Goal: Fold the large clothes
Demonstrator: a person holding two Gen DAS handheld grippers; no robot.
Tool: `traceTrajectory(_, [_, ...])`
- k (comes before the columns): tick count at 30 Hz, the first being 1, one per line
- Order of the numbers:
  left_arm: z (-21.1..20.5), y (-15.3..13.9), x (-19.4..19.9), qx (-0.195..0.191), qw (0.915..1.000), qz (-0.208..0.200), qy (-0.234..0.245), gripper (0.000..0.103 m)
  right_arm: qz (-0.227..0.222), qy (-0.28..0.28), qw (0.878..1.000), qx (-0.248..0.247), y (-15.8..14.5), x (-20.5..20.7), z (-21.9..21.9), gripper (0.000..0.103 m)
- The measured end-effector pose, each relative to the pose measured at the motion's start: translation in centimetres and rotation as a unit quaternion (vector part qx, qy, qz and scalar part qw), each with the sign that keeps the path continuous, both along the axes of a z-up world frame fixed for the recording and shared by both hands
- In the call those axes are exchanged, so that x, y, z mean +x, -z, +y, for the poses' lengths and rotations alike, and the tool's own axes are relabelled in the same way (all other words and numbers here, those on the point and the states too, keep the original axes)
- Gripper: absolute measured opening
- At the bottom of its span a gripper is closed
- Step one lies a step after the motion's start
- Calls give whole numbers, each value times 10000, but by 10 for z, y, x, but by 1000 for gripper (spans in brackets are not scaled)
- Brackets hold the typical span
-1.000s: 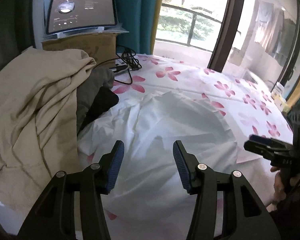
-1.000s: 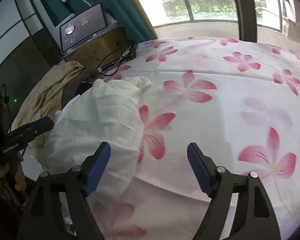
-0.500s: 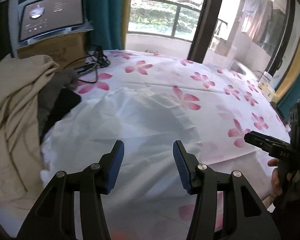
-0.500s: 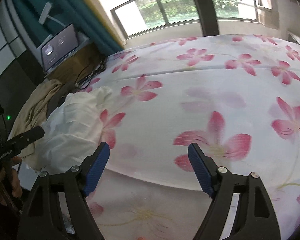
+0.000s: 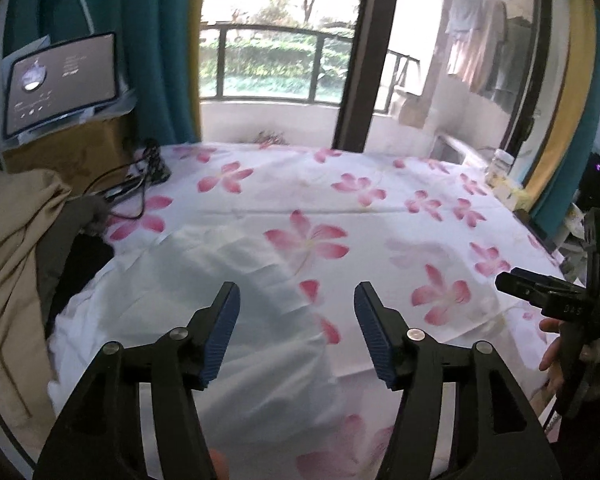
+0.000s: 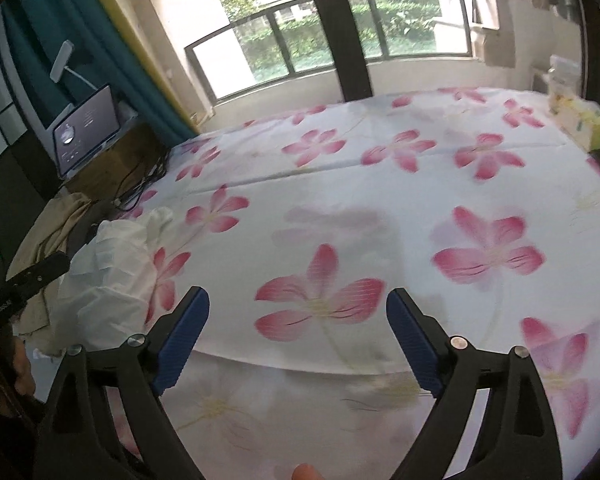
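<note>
1. Left claw [image 5: 297, 332]: wide, nothing between the pads, hanging over the sheet [image 5: 340, 216] at lower centre of the left view. Jaws just opened further.
2. Right claw [image 6: 298, 340]: also wide and empty, just opened further too. Lower centre of the right view, above a pink flower print; a straight fabric edge runs just below the pads.
3. Sheet: white with pink flowers, spread flat over the bed, filling the middle of both views. Mostly smooth on the right and far side.
4. Left side not flat: white reverse side turned up and bunched [image 6: 112, 264] at centre left of the right view; in the left view the same patch sits just ahead of the left claw, pale and wrinkled.
5. Beige cloth [image 5: 12, 264] and dark clothes [image 5: 72, 252] heaped at the left edge of the left view, touching the sheet's bunched end. Cables [image 5: 140, 184] and a tablet on a box [image 5: 60, 84] at upper left, beyond the heap.
6. Progress, judged: early. Looks like spreading or one first fold at most; edge under the right claw may be a fold line or just the sheet's hem, cannot tell.
7. Left to do, judged: flatten the bunched left end, grip two corners or the near edge, carry across, repeat folds down to a compact stack.
8. Risk, judged: bunched end dragging the beige heap or cables along on the next pull.
</note>
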State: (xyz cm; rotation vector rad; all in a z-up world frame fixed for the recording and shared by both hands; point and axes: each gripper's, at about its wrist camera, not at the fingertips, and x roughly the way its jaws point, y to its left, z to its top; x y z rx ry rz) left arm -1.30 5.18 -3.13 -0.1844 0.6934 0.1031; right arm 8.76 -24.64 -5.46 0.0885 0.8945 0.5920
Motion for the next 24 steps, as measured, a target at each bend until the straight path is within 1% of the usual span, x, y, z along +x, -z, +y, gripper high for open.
traceTrajectory(4, [-13, -6, 6, 6, 9999, -95, 126, 63, -196, 179, 9996, -117, -12, -2, -13, 91])
traceTrajectory(10, [-36, -21, 9, 295, 9992, -157, 201, 64, -372, 435, 9982, -195, -31, -5, -30, 93])
traceTrajectory(13, [-42, -30, 9, 258, 9993, -200, 176, 64, -449, 513, 9974, -218, -40, -9, -37, 93])
traceTrajectory(16, [-49, -39, 5, 385, 9983, -369, 242, 64, -542, 623, 9962, -260, -48, -12, -44, 94])
traceTrajectory(20, [-62, -53, -1, 686, 9953, -610, 310, 64, -715, 782, 9940, -275, -62, -17, -54, 94])
traceTrajectory(24, [-68, -64, -10, 772, 9923, -888, 389, 64, -943, 937, 9909, -204, -80, -25, -63, 94])
